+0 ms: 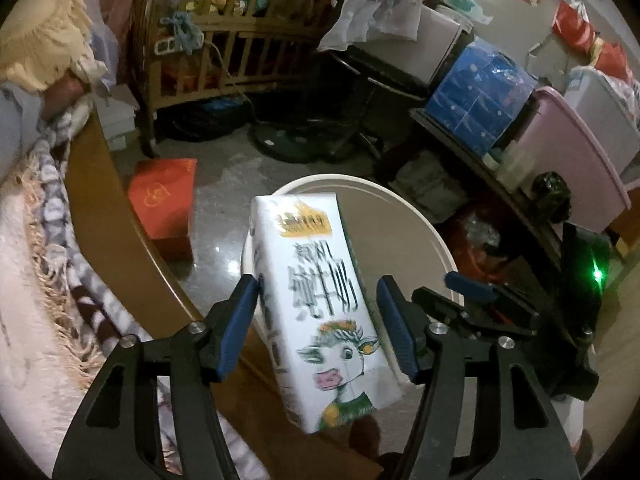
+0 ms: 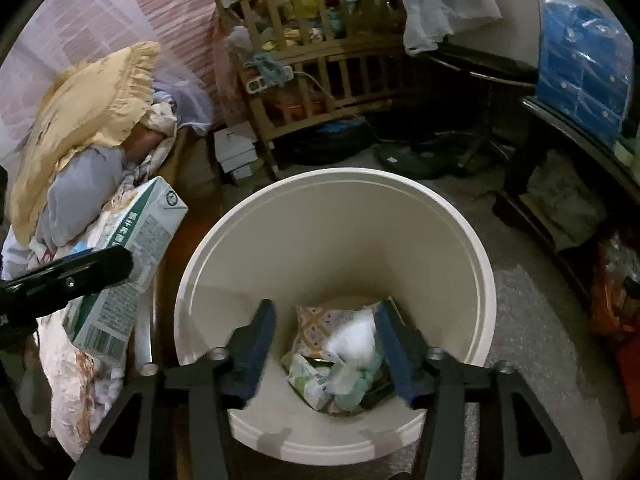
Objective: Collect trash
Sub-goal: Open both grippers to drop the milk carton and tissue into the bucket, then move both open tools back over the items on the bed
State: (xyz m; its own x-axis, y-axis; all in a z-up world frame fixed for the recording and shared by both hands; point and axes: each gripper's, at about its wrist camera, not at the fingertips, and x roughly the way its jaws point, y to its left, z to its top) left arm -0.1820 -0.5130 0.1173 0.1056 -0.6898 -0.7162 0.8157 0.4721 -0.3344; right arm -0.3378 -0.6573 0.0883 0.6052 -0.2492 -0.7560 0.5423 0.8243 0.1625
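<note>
The white paper milk carton with a cartoon cow (image 1: 320,312) hangs just over the near edge of the round cream plastic trash bin (image 1: 436,240), between the blue pads of the left gripper (image 1: 318,326). The left pad touches the carton's side, but there is a gap at the right pad, so the jaws look open and I cannot tell if the carton is held or slipping out. The right gripper (image 2: 326,344) hovers right over the bin with its jaws open and nothing between them. Down inside the bin lies a small pile of crumpled wrappers and cartons (image 2: 340,364), so some trash is already collected. One carton is left to go in, as far as the pictures show. I count one bin, one milk carton and two grippers. Left of the bin are a red gift box (image 1: 164,196) on the floor and a bed with a blanket (image 1: 36,280). Behind the bin stands a wooden crib (image 2: 320,68).
</note>
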